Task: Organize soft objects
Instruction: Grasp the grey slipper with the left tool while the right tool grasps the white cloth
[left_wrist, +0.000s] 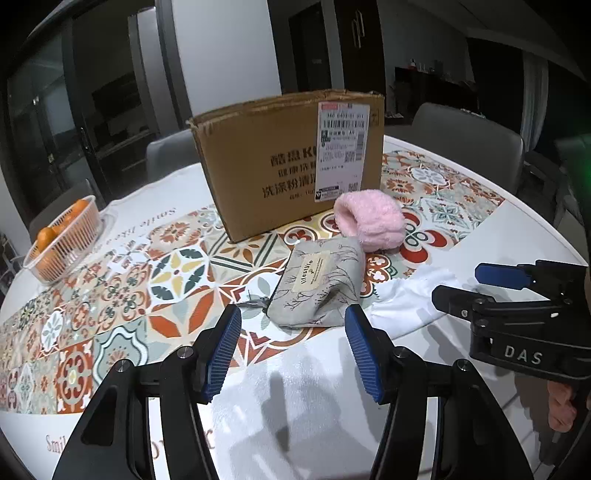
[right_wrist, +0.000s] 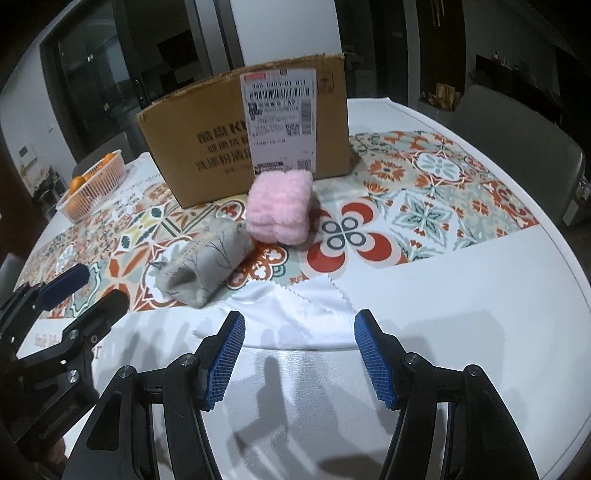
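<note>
Nothing is sorted yet, by the look of it. The grey pouch (left_wrist: 317, 282) lies centre frame in the left wrist view, just beyond the left tool (left_wrist: 291, 350), whose jaws stand wide with nothing between them. Touching it above and to the right is the pink fluffy roll (left_wrist: 369, 223), resting in front of the cardboard box (left_wrist: 288, 162) at upper centre. In the right wrist view the white cloth (right_wrist: 295, 314) lies crumpled at centre, just ahead of the right tool (right_wrist: 299, 354), also wide and empty. All three soft things are loose on the tabletop (right_wrist: 480, 295). The box is the likely destination, though its inside is hidden. Every pick is left to do.
</note>
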